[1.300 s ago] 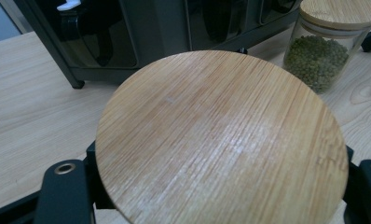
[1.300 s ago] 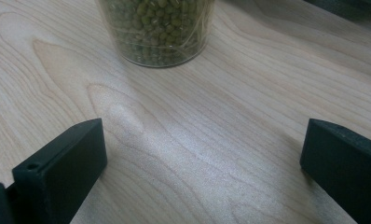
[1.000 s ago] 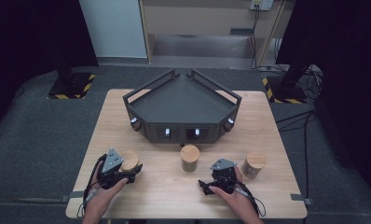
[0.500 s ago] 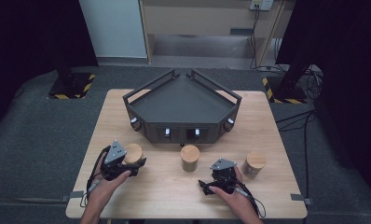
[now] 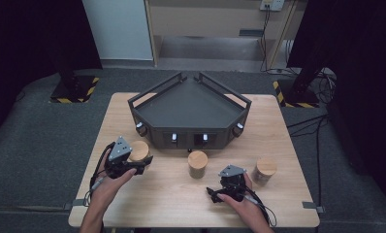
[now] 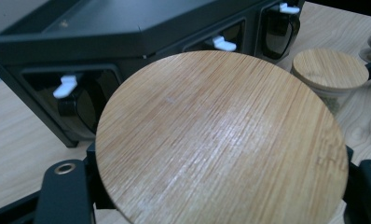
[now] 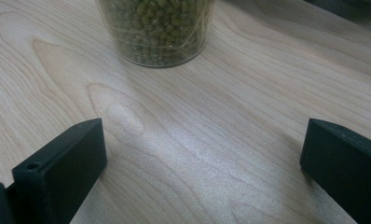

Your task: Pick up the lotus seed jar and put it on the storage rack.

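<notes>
Left gripper (image 5: 133,162) clamped around left jar (image 5: 138,150), upright, just near of black tray (image 5: 191,104). Right gripper (image 5: 220,191) wide, empty, middle jar (image 5: 197,164) just far-left.

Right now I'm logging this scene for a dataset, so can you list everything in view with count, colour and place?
Table: one, light wood, centre of the floor.
Tray unit: one, black, angular, rear middle of the table, white levers along its front.
Jars with bamboo lids: three, clear glass; left jar between the left gripper's fingers, middle jar before the tray unit, holding green beans, right jar beside the right gripper.
Stands with yellow-black striped bases: two, black, on the floor behind the table.
Left gripper: one, black, around the left jar.
Right gripper: one, black, open, on the table.
Hands: two, near edge.
</notes>
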Demonstrator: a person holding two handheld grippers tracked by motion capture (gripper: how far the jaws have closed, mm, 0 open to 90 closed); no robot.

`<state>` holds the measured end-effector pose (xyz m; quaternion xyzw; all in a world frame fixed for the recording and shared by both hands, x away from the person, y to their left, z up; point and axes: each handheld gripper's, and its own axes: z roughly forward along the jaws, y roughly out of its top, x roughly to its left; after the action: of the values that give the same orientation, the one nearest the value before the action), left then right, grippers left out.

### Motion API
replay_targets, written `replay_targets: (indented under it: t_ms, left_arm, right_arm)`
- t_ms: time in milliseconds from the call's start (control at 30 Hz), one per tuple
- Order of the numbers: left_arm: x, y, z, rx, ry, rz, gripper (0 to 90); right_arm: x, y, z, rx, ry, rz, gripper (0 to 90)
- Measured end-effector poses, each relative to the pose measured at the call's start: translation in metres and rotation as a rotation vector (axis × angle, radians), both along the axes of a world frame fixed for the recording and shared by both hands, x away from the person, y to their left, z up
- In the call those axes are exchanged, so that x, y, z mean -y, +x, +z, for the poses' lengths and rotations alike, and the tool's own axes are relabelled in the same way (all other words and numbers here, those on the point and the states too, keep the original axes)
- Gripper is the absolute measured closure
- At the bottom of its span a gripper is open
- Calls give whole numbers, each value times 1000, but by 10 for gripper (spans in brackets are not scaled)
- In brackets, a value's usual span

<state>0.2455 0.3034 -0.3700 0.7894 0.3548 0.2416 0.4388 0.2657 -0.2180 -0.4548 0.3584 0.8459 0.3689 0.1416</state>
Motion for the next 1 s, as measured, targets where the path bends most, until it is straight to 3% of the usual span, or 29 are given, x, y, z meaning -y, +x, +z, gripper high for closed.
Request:
replay_targets:
  t_ms: [133, 467, 1000]
  left_arm:
    - [4, 5, 12, 11, 7, -6, 245]
    - [5, 14, 21, 20, -22, -19, 245]
    - [6, 35, 48, 34, 1, -67, 245]
  right_arm:
    - [0, 0, 0, 0, 0, 0, 3]
    - [0, 0, 0, 0, 0, 0, 3]
    - [0, 0, 0, 0, 0, 0, 3]
